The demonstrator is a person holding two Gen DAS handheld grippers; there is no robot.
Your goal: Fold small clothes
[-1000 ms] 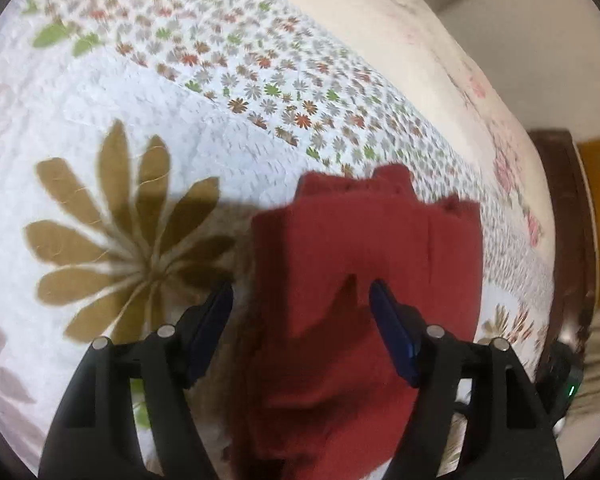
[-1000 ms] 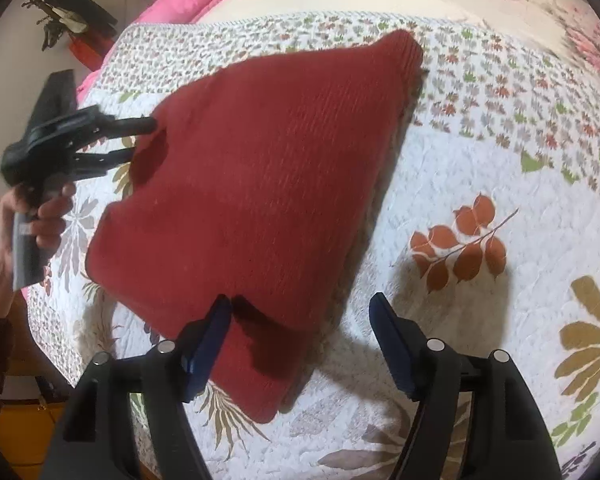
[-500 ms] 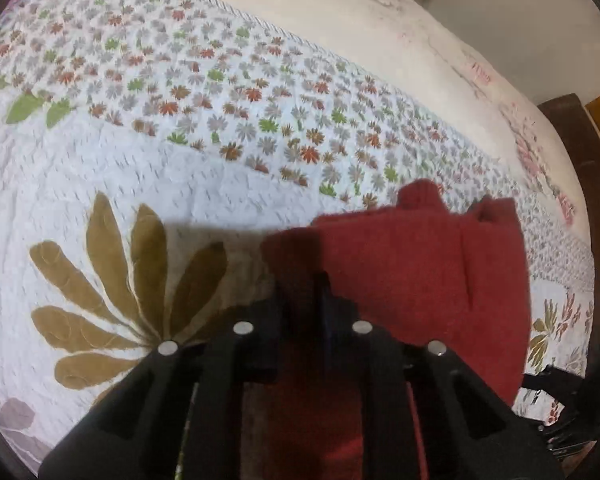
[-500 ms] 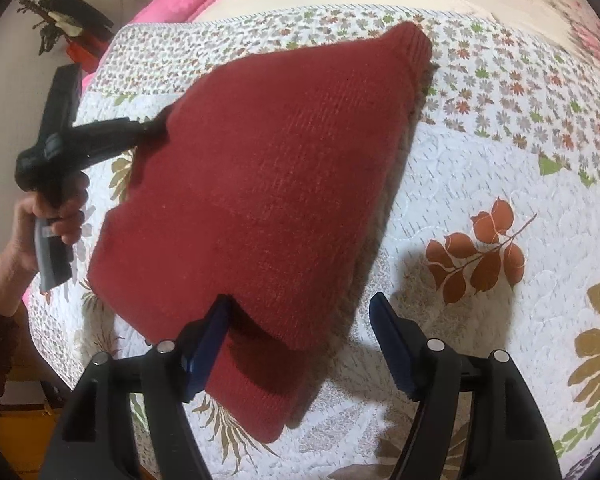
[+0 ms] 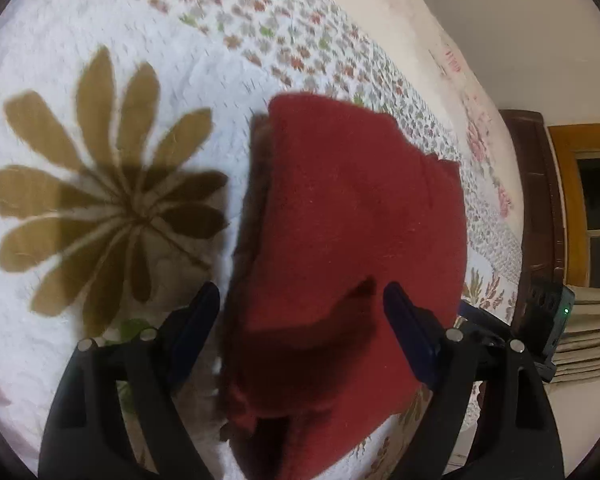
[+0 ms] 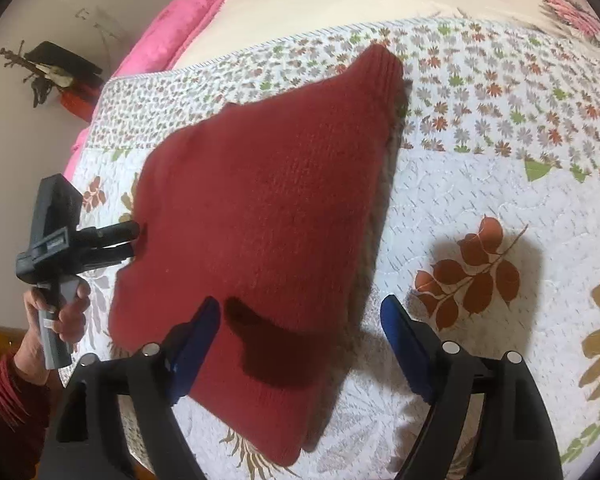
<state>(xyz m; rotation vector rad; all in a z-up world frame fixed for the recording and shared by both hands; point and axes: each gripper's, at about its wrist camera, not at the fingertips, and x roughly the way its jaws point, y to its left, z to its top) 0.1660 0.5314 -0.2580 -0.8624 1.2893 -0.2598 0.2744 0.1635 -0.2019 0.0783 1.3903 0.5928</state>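
Left wrist view: the left gripper is hanging over the bed with its blue-padded fingers spread wide apart, gripping nothing. The red knit garment is lying folded on the floral quilt, stretching from between the fingers up toward the small-flower border — layered edges are showing along its left side. A big olive flower print is sitting just left of the garment. Past the quilt, a cream bedspread is covering the far side of the bed, with a dark wooden bed frame at right. The other gripper's black body is peeking in at the lower right edge.

Right wrist view: the right gripper is hovering with fingers wide apart, holding nothing; its left finger is overlapping the garment's near edge in the picture, and contact cannot be told. The red knit garment is lying flat on the quilt as a rough diamond, ribbed hem pointing at the far border. The left gripper is sitting at the garment's left edge, held by a hand in a red sleeve — from this side its fingers are appearing close together, so the gap is not readable here. A rust leaf print is lying right of the garment, and a pink blanket is showing at the far left of the bed.
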